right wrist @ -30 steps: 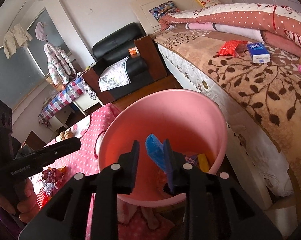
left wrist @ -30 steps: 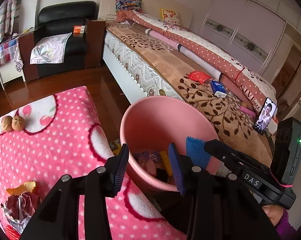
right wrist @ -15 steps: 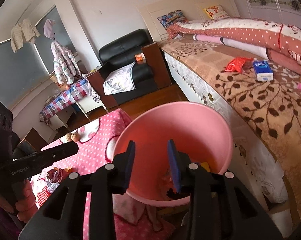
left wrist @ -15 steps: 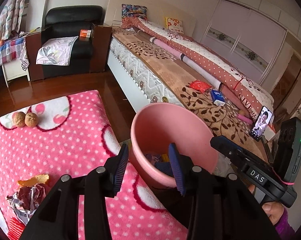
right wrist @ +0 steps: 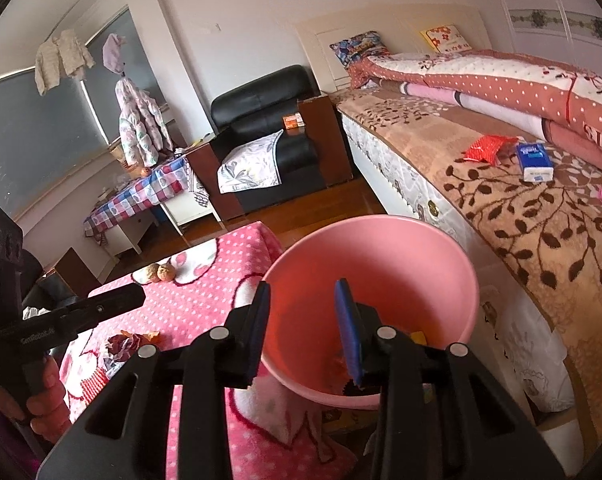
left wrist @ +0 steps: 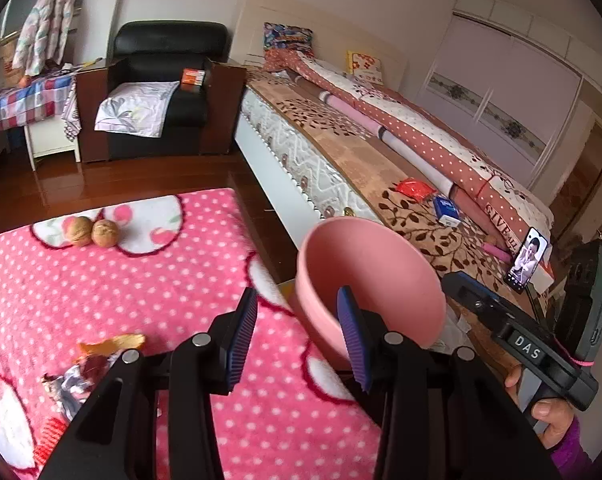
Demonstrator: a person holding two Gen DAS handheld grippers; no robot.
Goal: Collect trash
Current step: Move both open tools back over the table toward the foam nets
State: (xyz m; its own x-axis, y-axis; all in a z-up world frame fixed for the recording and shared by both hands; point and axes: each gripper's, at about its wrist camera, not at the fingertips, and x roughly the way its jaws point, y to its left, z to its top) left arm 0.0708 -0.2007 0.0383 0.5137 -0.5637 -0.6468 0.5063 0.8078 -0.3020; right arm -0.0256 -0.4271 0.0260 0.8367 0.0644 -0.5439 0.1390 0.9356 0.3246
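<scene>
A pink bin (left wrist: pixel 365 276) (right wrist: pixel 373 264) stands on the floor between the bed and a pink dotted blanket (left wrist: pixel 121 300). Some trash, including a yellow piece (right wrist: pixel 417 338), lies at its bottom. On the blanket lie a crumpled wrapper (left wrist: pixel 81 376) (right wrist: pixel 121 346), an orange peel (left wrist: pixel 113 344) and two walnuts (left wrist: pixel 93 232) (right wrist: pixel 159 272). My left gripper (left wrist: pixel 299 336) is open and empty, over the blanket's edge beside the bin. My right gripper (right wrist: pixel 303 332) is open over the bin's near rim, nothing between its fingers. Each gripper shows in the other's view, the right gripper (left wrist: pixel 501 320) and the left gripper (right wrist: pixel 81 316).
A bed (left wrist: pixel 341 168) runs along the right, bearing a red packet (right wrist: pixel 489 148), a blue tissue pack (right wrist: pixel 535 160) and a phone (left wrist: pixel 527 258). A black armchair (left wrist: pixel 161 92) and a table with a checked cloth (right wrist: pixel 141 196) stand at the back. Wooden floor lies between.
A blue piece that sat between the right jaws is gone, and those jaws stand wider. Both grippers have drawn back and up from the bin; the left view now shows more blanket.
</scene>
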